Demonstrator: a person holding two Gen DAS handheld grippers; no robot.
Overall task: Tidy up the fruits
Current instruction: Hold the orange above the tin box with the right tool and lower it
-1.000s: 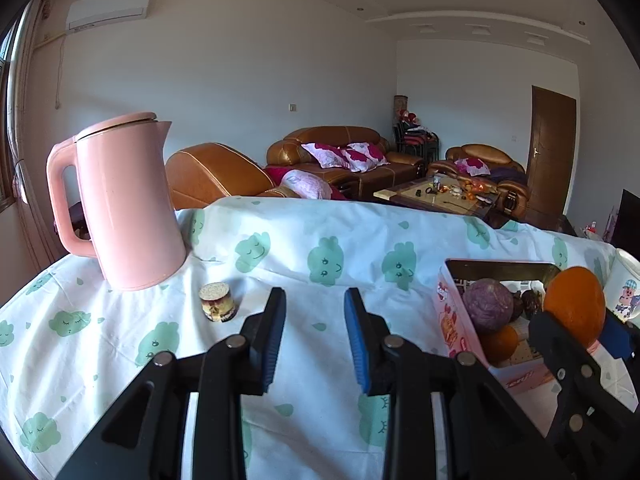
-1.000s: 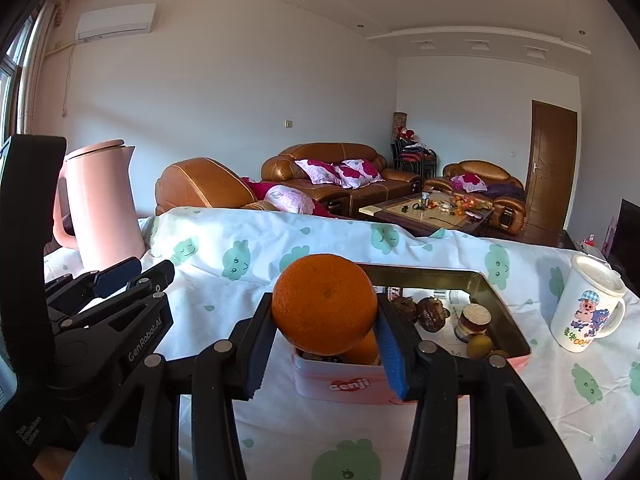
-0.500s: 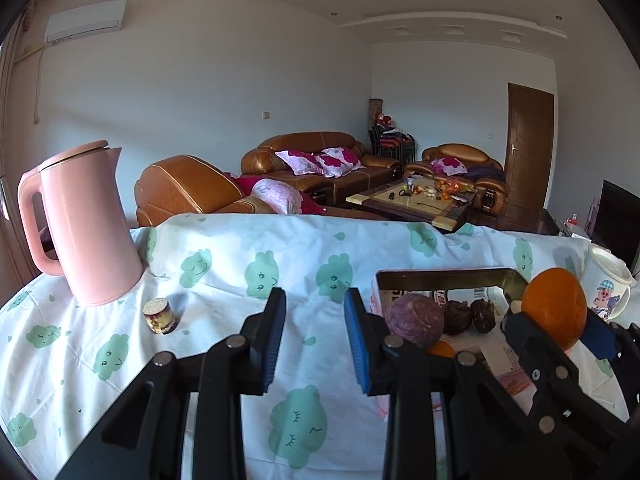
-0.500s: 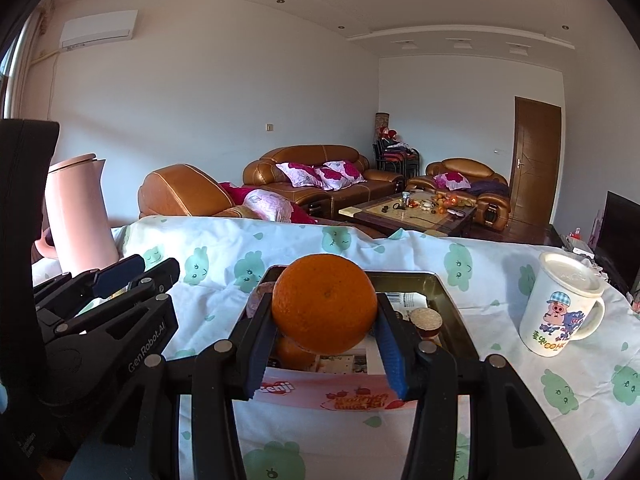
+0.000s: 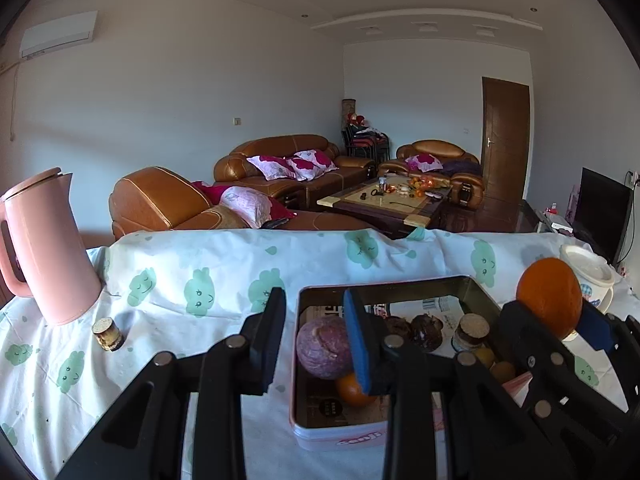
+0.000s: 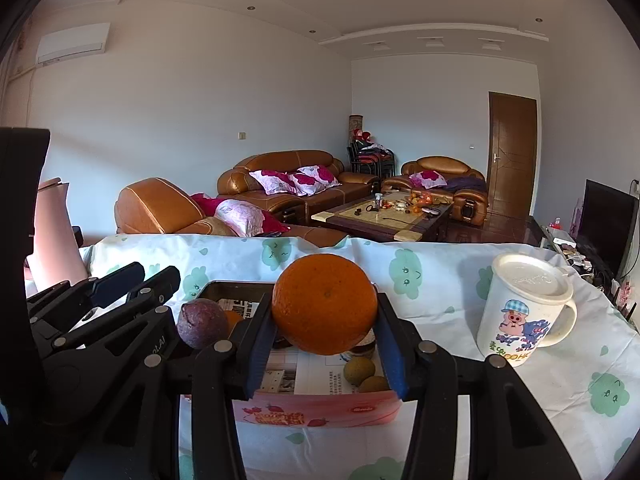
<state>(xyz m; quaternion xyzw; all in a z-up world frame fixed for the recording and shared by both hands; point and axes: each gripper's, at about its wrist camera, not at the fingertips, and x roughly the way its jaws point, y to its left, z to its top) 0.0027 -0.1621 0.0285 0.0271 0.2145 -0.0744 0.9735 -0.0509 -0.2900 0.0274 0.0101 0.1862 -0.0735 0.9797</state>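
Two grippers: both in view above a cloth-covered worktop [image 5: 224, 264], each seen from its own wrist camera.
Right gripper [image 6: 326, 330]: pinching a large orange [image 6: 325, 303] between its blue-padded fingers — the fruit is held in the air over the near part of the tin.
Left gripper [image 5: 314, 330]: fingers spread with a clear gap between them, nothing held; it hangs over the left edge of the tin.
Tin [image 5: 384, 285]: a shallow pink-sided box with a dark metal rim, lying flat on the cloth, lined with printed paper.
Purple fruit [image 5: 322, 343]: round and mottled, resting in the tin's near-left corner in the left view.
Small orange [image 5: 352, 390]: just below the purple fruit, touching it, partly hidden by the left gripper's right finger.
Dark wrinkled fruits [image 5: 424, 330]: a pair side by side in the middle of the tin.
Corked jar in the tin [image 5: 472, 330]: standing upright just right of the dark fruits.
Yellow-green fruits [image 6: 360, 370]: two small ones in the near-right corner of the tin — seen in the right view, just under the held orange.
Second corked jar [image 5: 107, 335]: upright on the cloth, near the foot of the kettle.
Pink kettle [image 5: 44, 244]: at the far left of the worktop, lid on.
Mug [image 6: 524, 312]: white with a cartoon pig and a lid, standing to the right of the tin, apart from it.
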